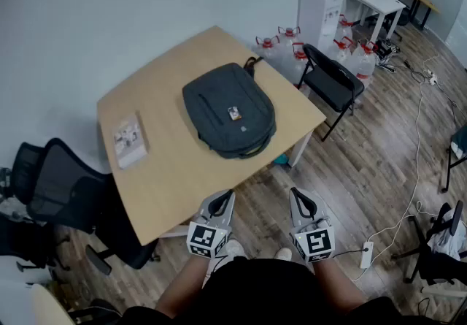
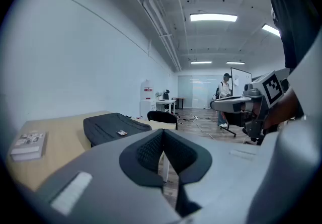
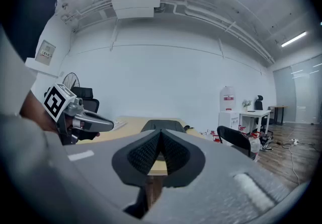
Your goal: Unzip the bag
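A dark grey backpack (image 1: 228, 112) lies flat on the wooden table (image 1: 168, 170), with a small tag on its front and its handle at the near edge. The left gripper view shows the backpack (image 2: 113, 127) ahead to the left, and the right gripper view shows the backpack (image 3: 160, 126) just past the jaws. My left gripper (image 1: 221, 201) and right gripper (image 1: 303, 203) hang side by side over the floor in front of the table, well short of the bag. Both are shut with nothing between the pads. In its own view the left gripper (image 2: 162, 136) has its jaws pressed together, as does the right gripper (image 3: 161, 135).
A white booklet (image 1: 129, 139) lies on the table's left part. A black office chair (image 1: 62, 185) stands left of the table and a black folding chair (image 1: 332, 82) at its right. Water bottles (image 1: 281, 46) and a dispenser (image 1: 319, 6) stand behind. Cables cross the floor at right.
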Demonstrator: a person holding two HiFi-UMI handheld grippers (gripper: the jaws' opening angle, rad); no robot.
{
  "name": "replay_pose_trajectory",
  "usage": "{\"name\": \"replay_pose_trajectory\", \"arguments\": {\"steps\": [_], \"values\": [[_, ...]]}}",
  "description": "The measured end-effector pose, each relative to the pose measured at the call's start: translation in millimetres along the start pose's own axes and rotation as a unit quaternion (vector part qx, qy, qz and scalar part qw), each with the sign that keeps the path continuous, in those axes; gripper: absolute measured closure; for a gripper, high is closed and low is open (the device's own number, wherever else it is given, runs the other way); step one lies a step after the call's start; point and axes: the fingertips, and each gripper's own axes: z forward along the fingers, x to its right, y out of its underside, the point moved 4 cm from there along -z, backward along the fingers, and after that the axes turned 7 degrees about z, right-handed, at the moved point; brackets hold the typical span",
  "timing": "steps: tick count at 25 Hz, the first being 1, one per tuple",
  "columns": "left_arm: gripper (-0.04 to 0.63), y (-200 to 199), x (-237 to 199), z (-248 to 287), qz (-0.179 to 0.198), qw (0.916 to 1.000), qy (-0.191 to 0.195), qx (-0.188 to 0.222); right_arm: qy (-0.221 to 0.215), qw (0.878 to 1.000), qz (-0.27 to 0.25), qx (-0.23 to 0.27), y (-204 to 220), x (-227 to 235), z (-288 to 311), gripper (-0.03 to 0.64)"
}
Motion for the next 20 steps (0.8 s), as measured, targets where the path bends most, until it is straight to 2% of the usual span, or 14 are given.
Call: {"name": "replay_pose_trajectory", "arguments": {"steps": [10, 17, 20], "values": [[0.577, 3, 33, -6, 0.006, 0.9995, -0.018, -0.024, 0.008, 1.0, -0.004, 0.012, 7, 22, -34, 0.615], [0.577, 16, 54, -16, -0.009, 0.9975, -0.059, -0.039, -0.036, 0.999, -0.003, 0.009, 19, 26, -51, 0.614], [0.577, 25, 61, -20, -0.019, 0.9966, -0.066, -0.046, -0.047, 0.999, -0.005, 0.005, 23, 29, -56, 0.614]]}}
